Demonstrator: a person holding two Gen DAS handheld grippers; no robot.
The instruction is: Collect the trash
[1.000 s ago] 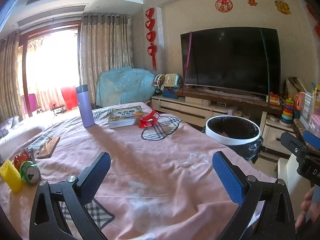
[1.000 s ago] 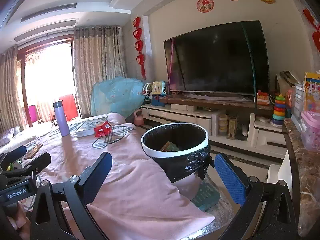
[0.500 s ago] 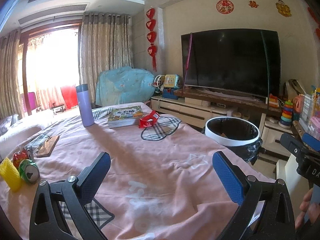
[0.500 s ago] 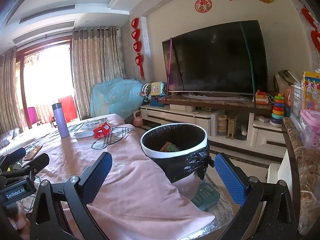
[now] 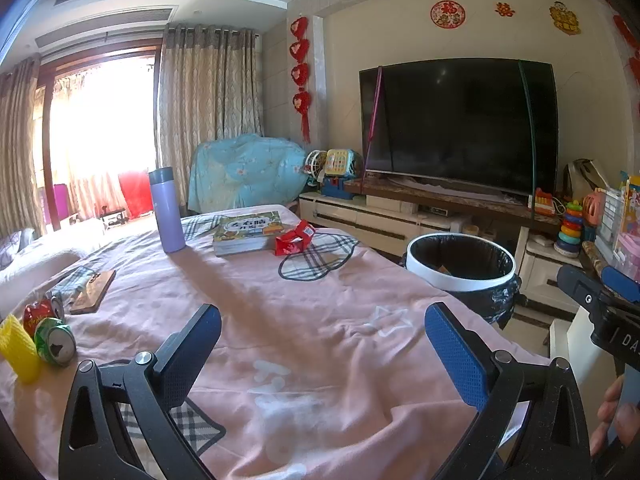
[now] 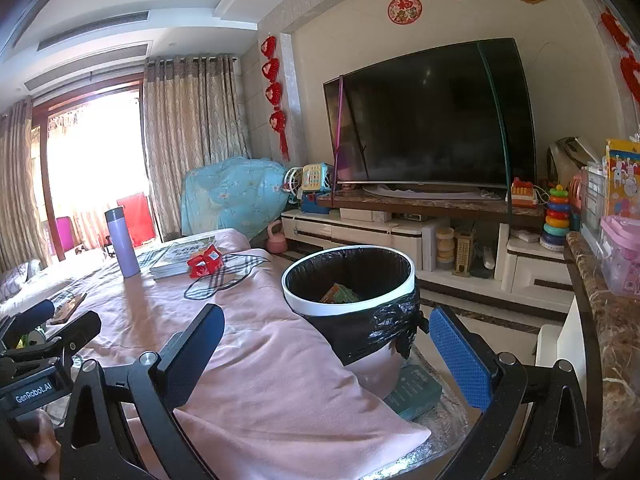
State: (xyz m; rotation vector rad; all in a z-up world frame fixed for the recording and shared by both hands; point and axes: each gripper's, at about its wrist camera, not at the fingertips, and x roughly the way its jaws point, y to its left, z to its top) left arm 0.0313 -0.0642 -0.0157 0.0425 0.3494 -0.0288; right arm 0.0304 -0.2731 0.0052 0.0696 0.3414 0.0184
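Little has moved: both tools, left (image 5: 322,350) and right (image 6: 326,350), hang wide open and empty above bare pink surface (image 5: 320,312), bin (image 6: 348,292) at its right edge.

Bare pink cloth (image 5: 320,320) ahead of both grippers; trash bin (image 6: 348,280) mouth unobstructed beside table edge.

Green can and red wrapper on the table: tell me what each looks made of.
Green can: apparently thin metal, judging by its shiny silver top with a pull-tab opening. Red wrapper: probably glossy plastic film or thin card; it is creased and printed, too small to be sure.
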